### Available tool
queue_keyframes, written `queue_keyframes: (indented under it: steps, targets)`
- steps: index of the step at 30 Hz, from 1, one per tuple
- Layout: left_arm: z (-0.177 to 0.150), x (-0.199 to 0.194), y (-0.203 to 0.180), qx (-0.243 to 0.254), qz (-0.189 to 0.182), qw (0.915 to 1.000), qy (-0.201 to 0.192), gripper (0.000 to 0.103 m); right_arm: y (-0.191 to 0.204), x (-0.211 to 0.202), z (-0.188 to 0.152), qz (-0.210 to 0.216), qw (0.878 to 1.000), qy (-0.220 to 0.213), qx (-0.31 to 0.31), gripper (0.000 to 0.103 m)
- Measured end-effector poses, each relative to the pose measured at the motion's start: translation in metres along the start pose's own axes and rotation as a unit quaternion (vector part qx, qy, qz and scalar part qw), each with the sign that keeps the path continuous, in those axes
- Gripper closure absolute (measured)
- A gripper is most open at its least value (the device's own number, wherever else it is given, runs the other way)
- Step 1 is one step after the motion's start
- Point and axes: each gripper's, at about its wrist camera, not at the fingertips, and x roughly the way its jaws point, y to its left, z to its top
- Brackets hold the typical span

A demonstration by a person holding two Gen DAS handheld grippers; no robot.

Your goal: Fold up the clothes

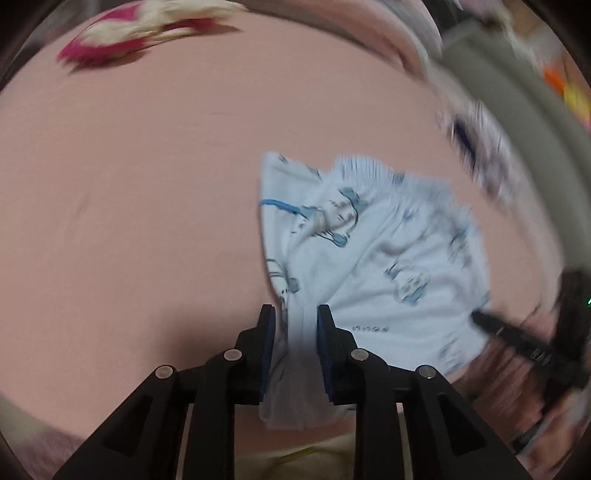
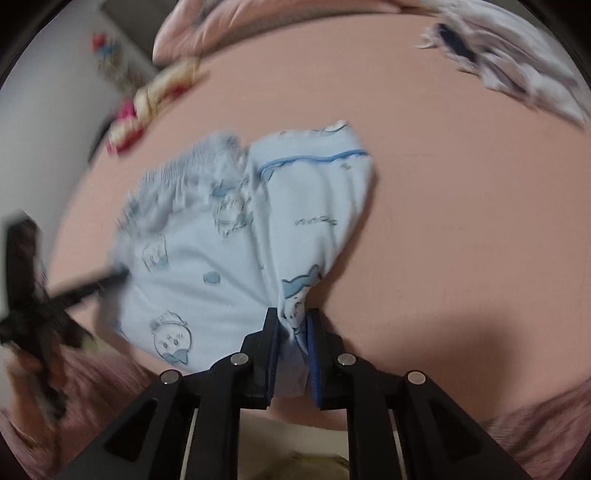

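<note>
Light blue children's shorts [image 1: 373,258] with cartoon prints and a gathered waistband lie spread over a pink bed sheet [image 1: 147,221]. My left gripper [image 1: 296,314] is shut on a bunched edge of the shorts at their near left corner. In the right wrist view the same shorts [image 2: 221,251] fill the middle, and my right gripper [image 2: 292,317] is shut on a bunched near corner of them. The right gripper also shows in the left wrist view [image 1: 480,317] at the shorts' right edge, and the left gripper shows blurred at the left of the right wrist view [image 2: 118,275].
A pink and cream garment [image 1: 140,33] lies at the far left of the bed. A white and dark patterned garment [image 1: 480,155] lies at the far right, and shows in the right wrist view [image 2: 509,62]. A pink pillow [image 2: 229,26] sits at the head.
</note>
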Motion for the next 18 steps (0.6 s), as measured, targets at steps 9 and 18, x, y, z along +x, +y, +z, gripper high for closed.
queue_keyframes:
  steps: [9,18]
  targets:
    - [-0.006,-0.015,-0.061,0.103,-0.081,0.9895,-0.062,0.083,-0.008,0.001,0.018,0.010,1.000,-0.015,0.024,0.039]
    - [-0.020,-0.014,-0.030,0.134,0.076,0.9880,-0.012,0.083,0.027,0.005,0.009,-0.119,0.986,-0.009,-0.120,0.046]
